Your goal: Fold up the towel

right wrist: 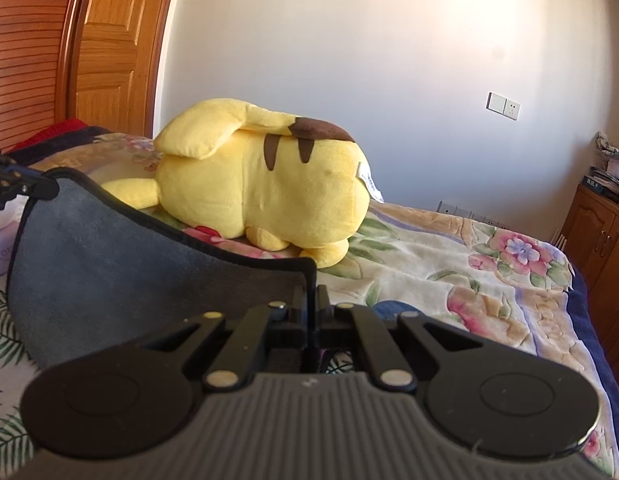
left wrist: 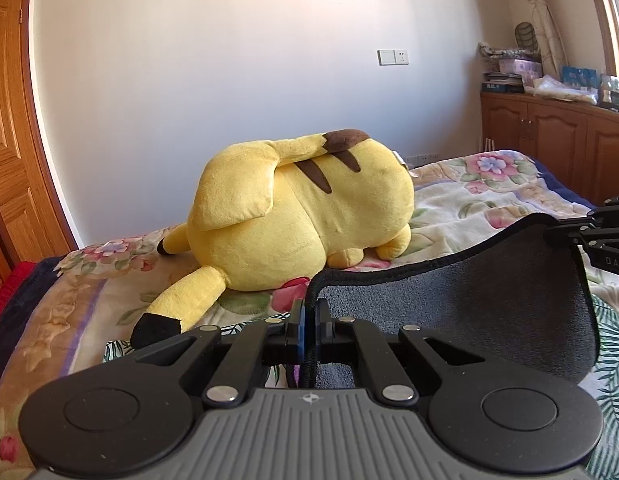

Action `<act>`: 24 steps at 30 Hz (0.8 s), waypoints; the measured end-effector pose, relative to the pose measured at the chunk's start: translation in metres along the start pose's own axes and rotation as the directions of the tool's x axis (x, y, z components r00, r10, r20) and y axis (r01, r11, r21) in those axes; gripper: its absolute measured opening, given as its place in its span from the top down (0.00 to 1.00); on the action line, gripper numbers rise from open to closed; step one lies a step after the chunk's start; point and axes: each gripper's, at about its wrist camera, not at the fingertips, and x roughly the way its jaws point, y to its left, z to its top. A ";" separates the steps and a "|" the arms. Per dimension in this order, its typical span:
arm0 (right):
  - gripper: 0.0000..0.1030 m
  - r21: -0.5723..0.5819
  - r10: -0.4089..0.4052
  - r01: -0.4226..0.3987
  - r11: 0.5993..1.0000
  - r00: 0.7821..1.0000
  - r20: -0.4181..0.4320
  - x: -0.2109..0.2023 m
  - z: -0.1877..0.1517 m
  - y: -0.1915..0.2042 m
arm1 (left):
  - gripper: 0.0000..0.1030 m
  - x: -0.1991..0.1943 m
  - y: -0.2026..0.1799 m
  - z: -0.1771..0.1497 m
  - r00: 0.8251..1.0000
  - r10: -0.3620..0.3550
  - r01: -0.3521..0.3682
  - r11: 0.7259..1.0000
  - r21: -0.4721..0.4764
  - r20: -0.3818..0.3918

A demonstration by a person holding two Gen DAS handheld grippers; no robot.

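Observation:
A dark grey towel [left wrist: 469, 300] with a black hem hangs stretched between both grippers above the bed. My left gripper [left wrist: 308, 312] is shut on its left corner. My right gripper [right wrist: 309, 300] is shut on the other corner; the towel [right wrist: 109, 272] sags away to the left in that view. The right gripper also shows at the right edge of the left wrist view [left wrist: 589, 236], and the left gripper at the left edge of the right wrist view [right wrist: 25, 184]. The towel's lower part is hidden behind the gripper bodies.
A big yellow plush toy [left wrist: 301, 212] lies on the floral bedspread [left wrist: 489, 192] just beyond the towel; it also shows in the right wrist view [right wrist: 261, 188]. A wooden door [left wrist: 9, 152] stands left, wooden cabinets [left wrist: 549, 128] with clutter right, and a white wall behind.

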 end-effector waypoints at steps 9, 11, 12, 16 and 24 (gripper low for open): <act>0.97 -0.022 -0.024 0.024 0.999 1.000 -0.008 0.028 -0.008 0.001 | 1.00 0.032 0.003 -0.012 0.999 0.033 -0.033 0.999 -0.016 -0.014; 0.97 -0.023 -0.031 0.030 0.999 0.999 -0.016 0.035 -0.012 0.001 | 1.00 0.040 0.005 -0.015 0.999 0.034 -0.034 0.999 -0.020 -0.022; 0.97 -0.021 -0.035 0.034 0.999 0.999 -0.018 0.038 -0.014 0.001 | 1.00 0.044 0.005 -0.017 0.999 0.034 -0.035 0.999 -0.024 -0.026; 0.96 -0.014 -0.043 0.043 0.999 0.999 -0.020 0.048 -0.023 0.002 | 1.00 0.058 0.006 -0.023 0.998 0.040 -0.041 0.999 -0.026 -0.039; 0.96 -0.005 -0.030 0.029 1.000 0.998 -0.058 0.070 -0.038 0.003 | 1.00 0.083 0.001 -0.038 0.996 0.035 -0.038 0.999 -0.029 -0.088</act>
